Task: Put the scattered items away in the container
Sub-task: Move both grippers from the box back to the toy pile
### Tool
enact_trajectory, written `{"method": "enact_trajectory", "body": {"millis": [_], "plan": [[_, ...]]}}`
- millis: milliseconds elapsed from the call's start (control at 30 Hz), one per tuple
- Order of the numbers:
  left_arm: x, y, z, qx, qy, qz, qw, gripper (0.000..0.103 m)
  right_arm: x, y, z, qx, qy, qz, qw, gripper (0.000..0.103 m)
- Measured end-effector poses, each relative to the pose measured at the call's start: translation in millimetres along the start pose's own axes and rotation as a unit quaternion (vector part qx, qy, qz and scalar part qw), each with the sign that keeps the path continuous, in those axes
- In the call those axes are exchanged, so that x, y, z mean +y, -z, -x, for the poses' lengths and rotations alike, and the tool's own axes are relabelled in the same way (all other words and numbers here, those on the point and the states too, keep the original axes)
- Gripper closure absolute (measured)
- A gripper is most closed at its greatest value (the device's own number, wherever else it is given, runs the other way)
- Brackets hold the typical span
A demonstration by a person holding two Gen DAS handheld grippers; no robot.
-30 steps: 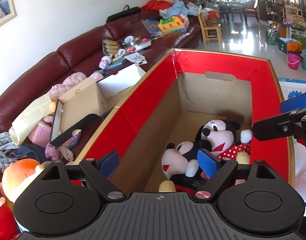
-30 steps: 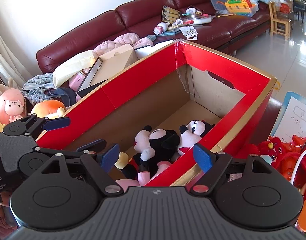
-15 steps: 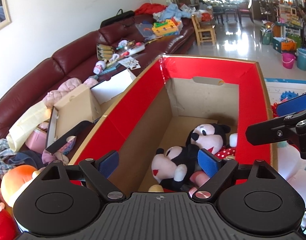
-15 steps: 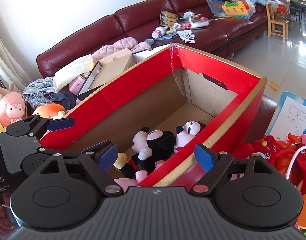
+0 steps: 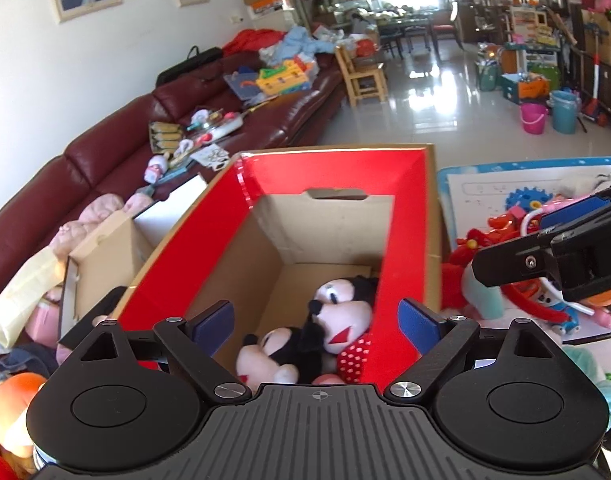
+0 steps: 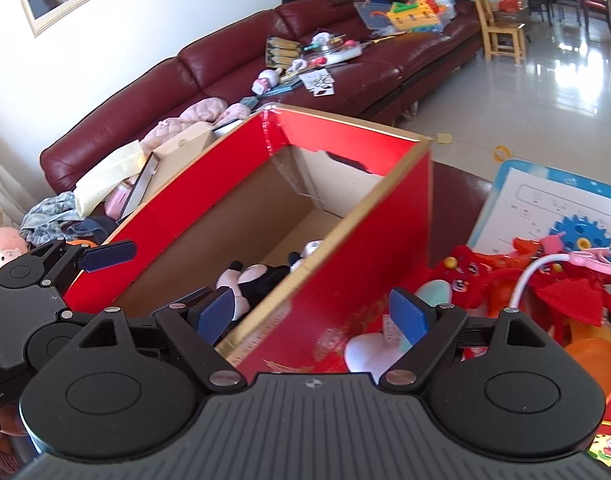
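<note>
On left hand-held gripper (image 6: 109, 254) body, partial white lettering "ystem".

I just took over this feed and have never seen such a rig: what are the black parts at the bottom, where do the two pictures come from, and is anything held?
No robot arm here: a person carries a handheld claw in each hand, each with its own camera. One picture looks along the left claw, the other along the right claw. Both are open and hold nothing. Ahead stands a red cardboard box with two Mickey and Minnie plush dolls inside. Beside it lies a pile of red toys.
</note>
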State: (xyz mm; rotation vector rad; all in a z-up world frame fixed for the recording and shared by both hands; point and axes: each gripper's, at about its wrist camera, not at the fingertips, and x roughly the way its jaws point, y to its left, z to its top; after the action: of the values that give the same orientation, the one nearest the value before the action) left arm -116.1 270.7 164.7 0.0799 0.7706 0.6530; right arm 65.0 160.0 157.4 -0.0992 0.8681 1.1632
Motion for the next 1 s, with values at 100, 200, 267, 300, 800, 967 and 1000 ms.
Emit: {"method": "enact_trajectory", "body": {"millis": [100, 200, 267, 300, 800, 967, 1000], "plan": [[-15.6, -4.0, 1.5, -0.004, 0.008, -0.011, 0.9999, 0.008, -18.5, 0.9, 12.7, -0.010, 0.012, -0.015, 1.000, 0.016], [-31.0, -8.0, 4.0, -0.008, 0.021, -0.022, 0.9995, 0.008, -39.8, 0.9, 25.1, -0.023, 0.028, -0.035, 0.999, 0.016], [-42.3, -10.7, 4.9, -0.011, 0.029, -0.034, 0.9990, 0.008, -55.1, 0.7, 33.0, -0.033, 0.039, -0.054, 0.997, 0.015], [-48.0, -11.8, 5.1, -0.012, 0.031, -0.040, 0.9986, 0.008, -63.7, 1.0, 37.3, -0.039, 0.045, -0.067, 0.996, 0.015], [-102.8, -13.6, -9.1, 0.000, 0.074, -0.093, 0.9929, 0.007, -138.6, 27.0, 65.0, -0.052, 0.095, -0.135, 0.985, 0.014], [-116.2, -14.2, -16.9, 0.008, 0.087, -0.096, 0.9915, 0.007, -154.1, 33.3, 69.6, -0.053, 0.112, -0.146, 0.981, 0.014], [-118.7, -14.7, -19.1, 0.009, 0.091, -0.098, 0.9910, 0.007, -157.4, 34.4, 70.1, -0.052, 0.115, -0.150, 0.981, 0.014]]}}
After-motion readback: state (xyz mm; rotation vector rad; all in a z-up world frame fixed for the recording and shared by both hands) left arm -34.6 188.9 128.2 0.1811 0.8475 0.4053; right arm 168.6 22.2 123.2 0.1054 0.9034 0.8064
